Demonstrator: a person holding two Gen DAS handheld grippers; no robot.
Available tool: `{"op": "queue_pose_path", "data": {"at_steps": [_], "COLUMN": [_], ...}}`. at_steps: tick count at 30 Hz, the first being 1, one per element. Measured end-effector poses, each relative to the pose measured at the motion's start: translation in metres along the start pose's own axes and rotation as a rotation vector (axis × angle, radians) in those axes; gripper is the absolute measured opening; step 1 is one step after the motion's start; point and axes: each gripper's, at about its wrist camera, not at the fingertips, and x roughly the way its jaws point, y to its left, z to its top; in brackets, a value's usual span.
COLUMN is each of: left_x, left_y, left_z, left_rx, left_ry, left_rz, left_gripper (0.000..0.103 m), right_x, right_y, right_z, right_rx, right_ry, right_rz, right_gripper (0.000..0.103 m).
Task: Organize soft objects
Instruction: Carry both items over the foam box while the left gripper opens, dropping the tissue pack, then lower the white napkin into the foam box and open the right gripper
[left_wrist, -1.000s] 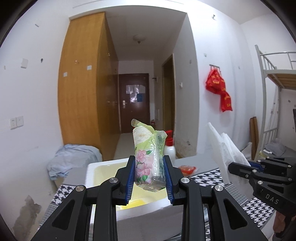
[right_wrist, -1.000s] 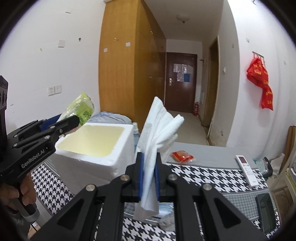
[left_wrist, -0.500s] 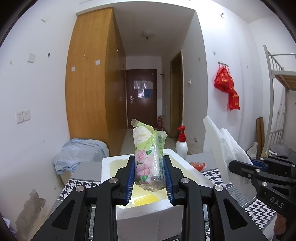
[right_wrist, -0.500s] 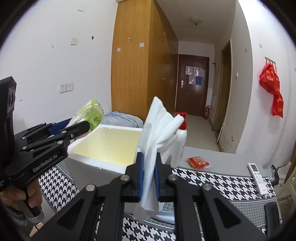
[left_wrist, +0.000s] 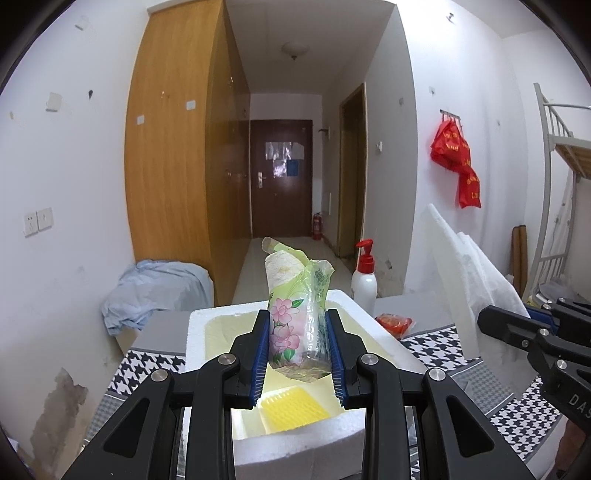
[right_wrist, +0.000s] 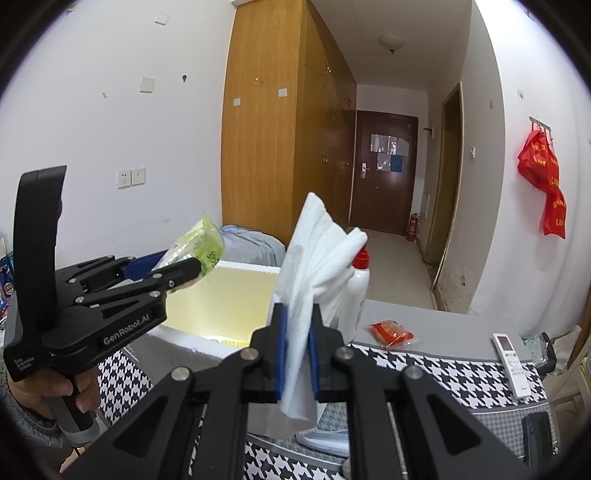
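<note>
My left gripper is shut on a green flowered pack of tissue rolls and holds it upright over the open white foam box. A yellow sponge lies inside the box near its front wall. My right gripper is shut on a white cloth that stands up between the pads and hangs below them. The right gripper is to the right of the box. The left gripper with the pack also shows in the right wrist view, and the cloth in the left wrist view.
A white pump bottle with a red top stands behind the box. A red snack packet and a white remote lie on the houndstooth table cover. A blue cloth heap lies at the left wall. A bunk bed frame stands at right.
Both grippers have moved forward and up towards the foam box, each with the same hold. The left gripper's pack is now over the box's inside, and the sponge shows more fully.
</note>
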Motion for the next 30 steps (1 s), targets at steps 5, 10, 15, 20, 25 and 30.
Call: {"op": "queue_pose_path", "data": {"at_steps": [5,10,15,20,25,30], "left_x": [0.011,0.010,-0.005,-0.030,-0.050,-0.059], "left_y": [0.003,0.004,0.009,0.018,0.018,0.022], "left_z": [0.000,0.000,-0.004,-0.005,-0.001,-0.003], "left_rx": [-0.011,-0.015,-0.020,-0.051,-0.047,-0.057], "left_ry": [0.033,0.032,-0.003,-0.047,-0.077,-0.070], "left_rz": [0.003,-0.003,0.023,0.053,0.093,0.116], "left_gripper": [0.033,0.072,0.096,0.102,0.102,0.102], "right_x": [0.002,0.003,0.003,0.000,-0.005,-0.001], "right_y": [-0.003,-0.002,0.000,0.003,0.004,0.009], "right_z": [-0.002,-0.002,0.000,0.002,0.005,0.011], "right_rx": [0.005,0.005,0.005,0.000,-0.002,-0.013], "right_ry": [0.008,0.012,0.007,0.006,0.007,0.013], "right_rz": [0.006,0.010,0.016,0.034,0.063,0.088], "right_gripper": [0.014,0.014,0.014,0.014,0.014,0.014]}}
